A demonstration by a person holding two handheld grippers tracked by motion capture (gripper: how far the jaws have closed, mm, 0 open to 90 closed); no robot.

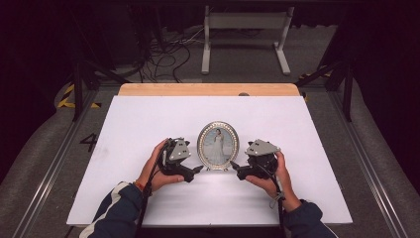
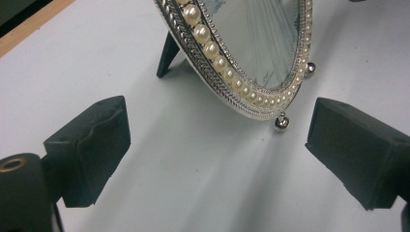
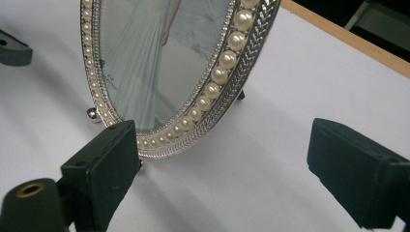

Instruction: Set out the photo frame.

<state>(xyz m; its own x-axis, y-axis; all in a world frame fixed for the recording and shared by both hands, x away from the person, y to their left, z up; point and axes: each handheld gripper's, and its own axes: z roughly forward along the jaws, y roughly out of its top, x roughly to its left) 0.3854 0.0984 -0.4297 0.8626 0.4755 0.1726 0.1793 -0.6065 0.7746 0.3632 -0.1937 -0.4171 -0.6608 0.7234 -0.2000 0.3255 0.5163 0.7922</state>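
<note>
Thing in hand: an oval picture frame [image 1: 218,145] with a pearl-studded silver rim, standing upright near the middle of the white worktop [image 1: 148,124], facing the person.
Left gripper [image 1: 198,169]: at the frame's 8 o'clock in the high view, jaws spread wide, nothing between them; tips just short of the frame's lower left edge.
Right gripper [image 1: 234,165]: at the frame's 4 o'clock, jaws also spread; one jaw sits just beside the lower rim, and I cannot tell for sure whether it touches.
How it will handle: likely light but rigid; the glazed front is fragile and slick, the beaded metal rim is bumpy and could slip under hard pads. It rests on small ball feet and a thin back leg, so a sideways nudge may tip or skate it.
Where to take hold: on the rim at 3 and 9 o'clock, one gripper per side, pinching across the edge's thickness and keeping off the glass; or low on the rim to steady it.
Left gripper view adds: the dark back strut [image 2: 168,54] propping the frame from behind, and two ball feet [image 2: 282,122] under the bottom edge.
Right gripper view adds: the herringbone band outside the pearls [image 3: 220,75] and the pale gowned figure in the photograph.
High view adds: both hands, the full oval outline, and the wooden strip [image 1: 208,89] at the worktop's 12 o'clock edge.
</note>
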